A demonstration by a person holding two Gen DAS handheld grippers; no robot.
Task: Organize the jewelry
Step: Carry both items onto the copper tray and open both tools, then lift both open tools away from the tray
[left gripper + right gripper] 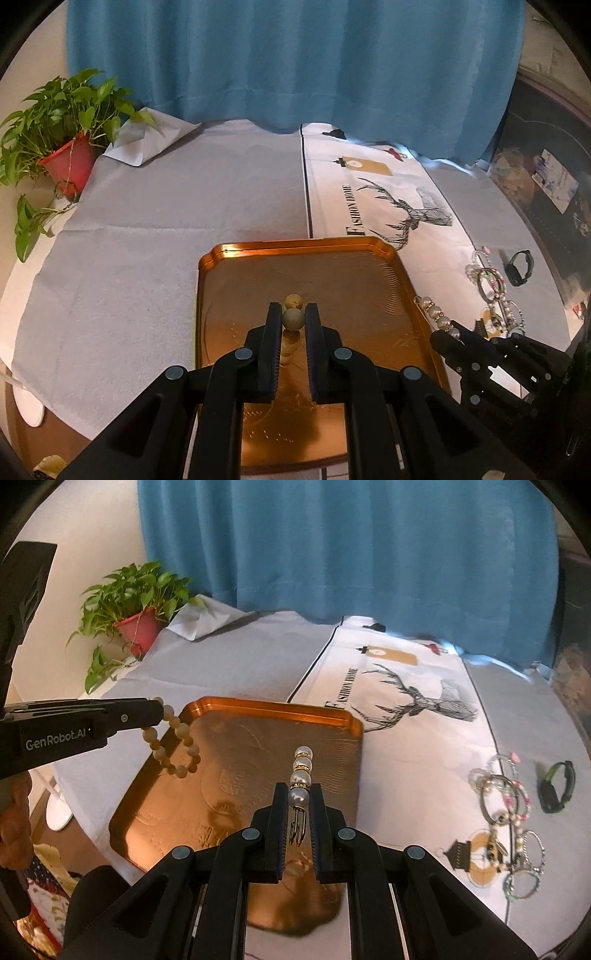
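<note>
A copper tray lies on the grey cloth; it also shows in the right wrist view. My left gripper is shut on a beige bead bracelet and holds it above the tray; the bracelet's loop hangs from the left gripper over the tray's left edge. My right gripper is shut on a pearl hair clip above the tray's right part. The clip and right gripper show beside the tray's right rim.
A pile of bracelets and rings and a black smartwatch lie on the white printed runner right of the tray. A potted plant stands at the back left. A blue curtain hangs behind.
</note>
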